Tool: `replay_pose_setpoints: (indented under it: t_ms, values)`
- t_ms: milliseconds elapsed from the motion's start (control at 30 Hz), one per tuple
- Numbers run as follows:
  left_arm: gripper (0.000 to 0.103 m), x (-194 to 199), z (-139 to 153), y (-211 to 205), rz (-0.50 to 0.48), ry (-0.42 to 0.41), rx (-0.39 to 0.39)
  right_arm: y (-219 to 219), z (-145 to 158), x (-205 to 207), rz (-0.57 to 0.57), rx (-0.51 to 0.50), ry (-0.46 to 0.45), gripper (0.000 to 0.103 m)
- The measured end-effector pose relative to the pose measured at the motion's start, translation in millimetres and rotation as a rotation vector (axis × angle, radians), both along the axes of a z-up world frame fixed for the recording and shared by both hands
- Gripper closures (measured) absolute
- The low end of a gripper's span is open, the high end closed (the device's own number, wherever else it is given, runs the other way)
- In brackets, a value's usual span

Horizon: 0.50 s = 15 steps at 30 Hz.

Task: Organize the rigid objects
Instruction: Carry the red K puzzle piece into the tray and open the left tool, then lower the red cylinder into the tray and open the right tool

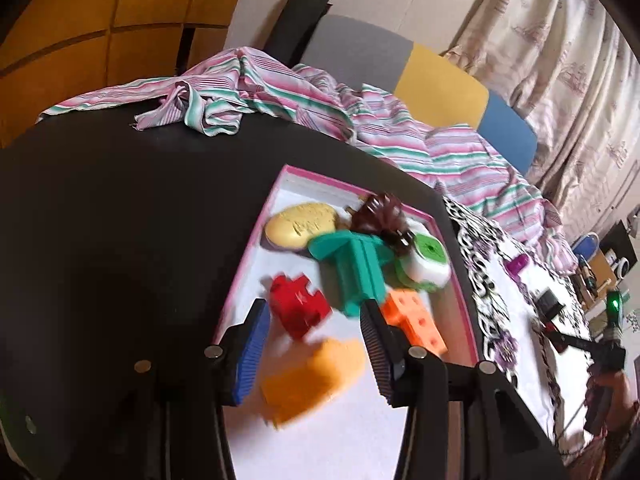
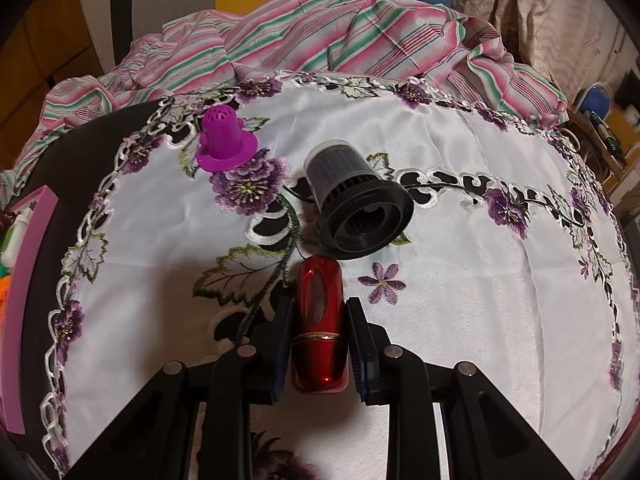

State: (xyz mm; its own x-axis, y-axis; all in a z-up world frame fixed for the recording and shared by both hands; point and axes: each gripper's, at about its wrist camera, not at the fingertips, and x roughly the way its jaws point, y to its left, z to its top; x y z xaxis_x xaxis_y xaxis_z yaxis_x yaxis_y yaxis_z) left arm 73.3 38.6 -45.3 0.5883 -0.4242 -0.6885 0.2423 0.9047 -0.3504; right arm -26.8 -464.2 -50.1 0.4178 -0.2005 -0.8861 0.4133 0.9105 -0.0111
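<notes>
My left gripper (image 1: 314, 330) is open above a pink-rimmed tray (image 1: 256, 240). An orange-yellow piece (image 1: 316, 380), blurred, is below and between its fingers, apart from them. The tray also holds a red puzzle-shaped piece (image 1: 298, 306), a teal part (image 1: 352, 268), an orange block (image 1: 416, 318), a cream oval (image 1: 302, 224), a brown piece (image 1: 382, 216) and a white-green item (image 1: 426, 260). My right gripper (image 2: 319, 308) is shut on a red glossy cylinder (image 2: 319, 312) over the embroidered cloth (image 2: 460, 280). A black cup-shaped filter (image 2: 352, 200) lies just ahead, a purple hat-shaped piece (image 2: 224, 140) further left.
A striped pink-green cloth (image 2: 340, 36) is bunched at the table's far side. A chair with grey, yellow and blue panels (image 1: 440, 76) stands behind. The tray's pink rim (image 2: 28, 280) shows at the left of the right wrist view. The black tabletop (image 1: 120, 220) lies left of the tray.
</notes>
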Motion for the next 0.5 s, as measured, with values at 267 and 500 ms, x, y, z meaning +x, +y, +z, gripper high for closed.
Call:
replay_pose_setpoints:
  t_ms: [267,500]
  values:
    - [0.056,-26,-1,-3,-0.077,0.019,0.007,20,11,-1,0.016,0.033,-0.054,0.077]
    - [0.056,-42,2,-9,-0.140,0.004,0.015,92,27,8,0.174,0.136,-0.145,0.077]
